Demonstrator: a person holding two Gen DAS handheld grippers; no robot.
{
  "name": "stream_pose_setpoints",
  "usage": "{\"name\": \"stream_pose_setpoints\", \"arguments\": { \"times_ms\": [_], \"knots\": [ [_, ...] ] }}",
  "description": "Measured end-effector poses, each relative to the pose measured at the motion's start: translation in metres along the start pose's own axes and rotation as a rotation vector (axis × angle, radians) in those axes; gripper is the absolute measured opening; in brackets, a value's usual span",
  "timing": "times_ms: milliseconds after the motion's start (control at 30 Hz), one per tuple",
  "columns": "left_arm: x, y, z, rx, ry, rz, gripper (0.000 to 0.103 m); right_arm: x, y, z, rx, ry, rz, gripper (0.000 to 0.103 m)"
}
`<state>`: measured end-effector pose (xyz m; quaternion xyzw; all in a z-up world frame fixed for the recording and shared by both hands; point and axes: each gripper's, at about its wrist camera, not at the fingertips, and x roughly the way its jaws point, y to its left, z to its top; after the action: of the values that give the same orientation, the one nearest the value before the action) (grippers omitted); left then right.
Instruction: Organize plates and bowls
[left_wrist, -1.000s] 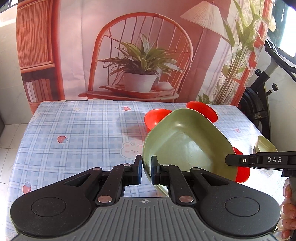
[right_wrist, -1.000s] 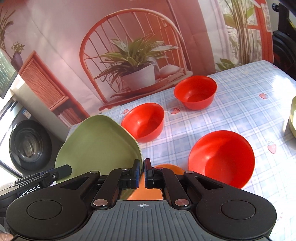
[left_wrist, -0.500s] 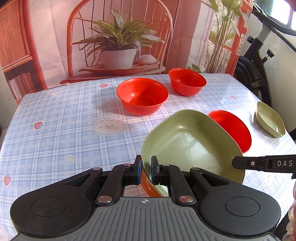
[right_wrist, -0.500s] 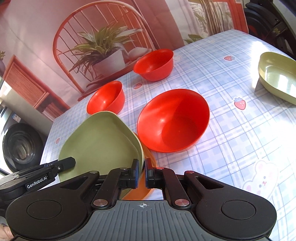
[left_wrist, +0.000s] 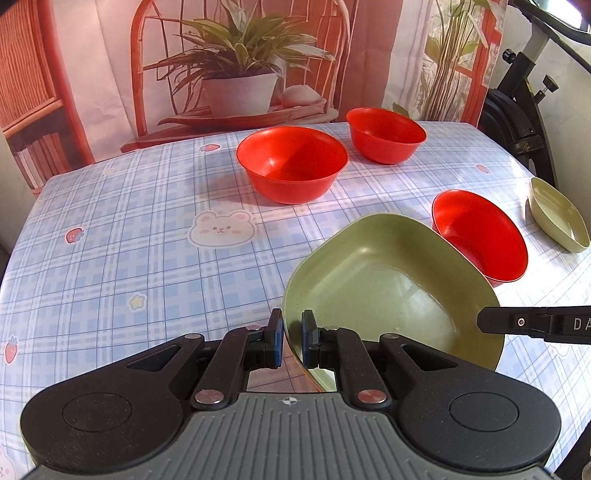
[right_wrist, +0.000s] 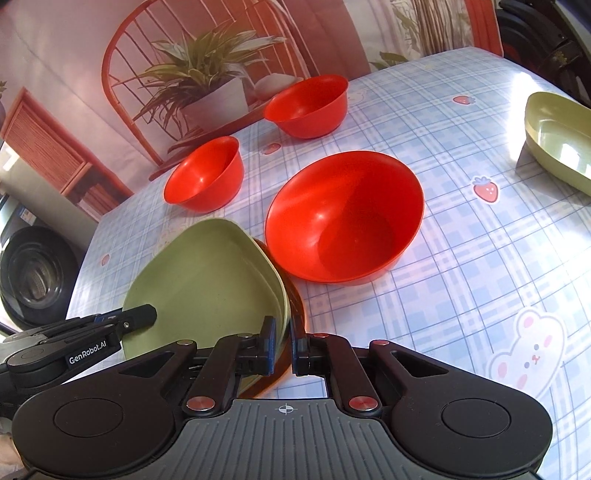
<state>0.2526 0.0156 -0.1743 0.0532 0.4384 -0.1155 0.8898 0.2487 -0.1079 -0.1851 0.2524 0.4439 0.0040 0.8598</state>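
A large green plate (left_wrist: 391, 291) lies stacked on an orange plate whose edge (right_wrist: 295, 314) shows beneath it. My left gripper (left_wrist: 291, 339) is shut on the green plate's near rim. My right gripper (right_wrist: 282, 341) is shut on the stack's rim from the other side; the green plate (right_wrist: 203, 280) fills its left foreground. Three red bowls stand on the table: one beside the stack (left_wrist: 480, 236) (right_wrist: 343, 221), two farther back (left_wrist: 291, 168) (left_wrist: 386, 134). A small green dish (left_wrist: 557, 214) (right_wrist: 557, 136) sits at the right.
The table has a blue checked cloth (left_wrist: 147, 240) with bear and strawberry prints. A printed backdrop of a plant and chair hangs behind. An exercise bike (left_wrist: 524, 107) stands past the right edge, a washing machine (right_wrist: 33, 277) past the left.
Both grippers have come down and tilted forward with the green plate, from held up and steeply tilted to lying nearly flat on the orange plate near the table.
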Motion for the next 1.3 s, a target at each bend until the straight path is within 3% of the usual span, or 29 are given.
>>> {"name": "stream_pose_setpoints", "arguments": {
  "times_ms": [500, 700, 1300],
  "knots": [
    [-0.004, 0.007, -0.003, -0.015, -0.015, -0.004, 0.011, -0.009, 0.006, 0.003, -0.082, -0.027, -0.052, 0.013],
    [-0.008, 0.010, -0.006, -0.036, -0.025, -0.004, 0.011, -0.014, 0.001, 0.002, -0.064, -0.061, -0.036, 0.003],
    [-0.006, 0.015, -0.006, -0.067, -0.025, -0.020, 0.011, -0.008, -0.004, 0.001, -0.020, -0.047, -0.018, 0.004]
  ]
}}
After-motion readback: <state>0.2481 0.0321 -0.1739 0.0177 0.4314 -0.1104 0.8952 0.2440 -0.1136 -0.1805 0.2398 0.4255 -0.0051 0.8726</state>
